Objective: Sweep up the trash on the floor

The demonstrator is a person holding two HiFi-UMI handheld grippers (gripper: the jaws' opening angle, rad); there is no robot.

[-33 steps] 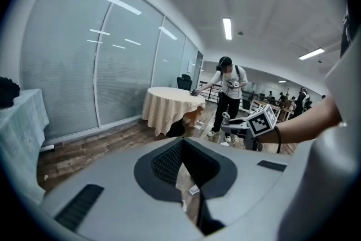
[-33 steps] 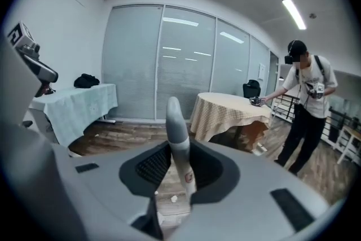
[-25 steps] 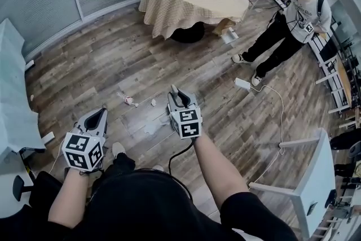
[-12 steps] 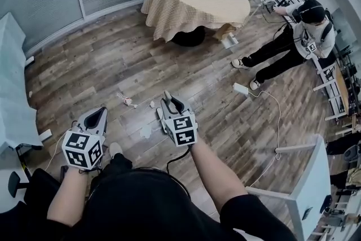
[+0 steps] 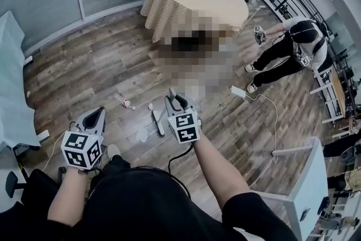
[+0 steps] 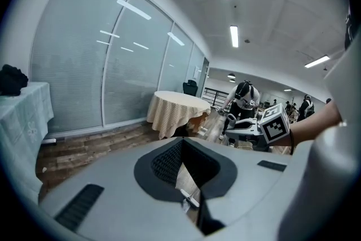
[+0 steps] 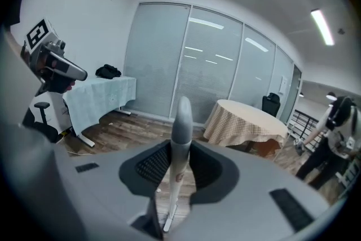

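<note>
Head view: broom end swung out toward the trash.
My right gripper (image 5: 178,103) is clamped on the broom (image 5: 158,122). Its lower end now lies on the floor just left of that gripper, where half a second ago it sat tucked beneath. The trash (image 5: 125,102) is on the wood floor just beyond it, with a paper scrap (image 5: 142,135) near the broom's end. My left gripper (image 5: 99,114) hangs with jaws apart, empty. I judge the sweep is only starting.
</note>
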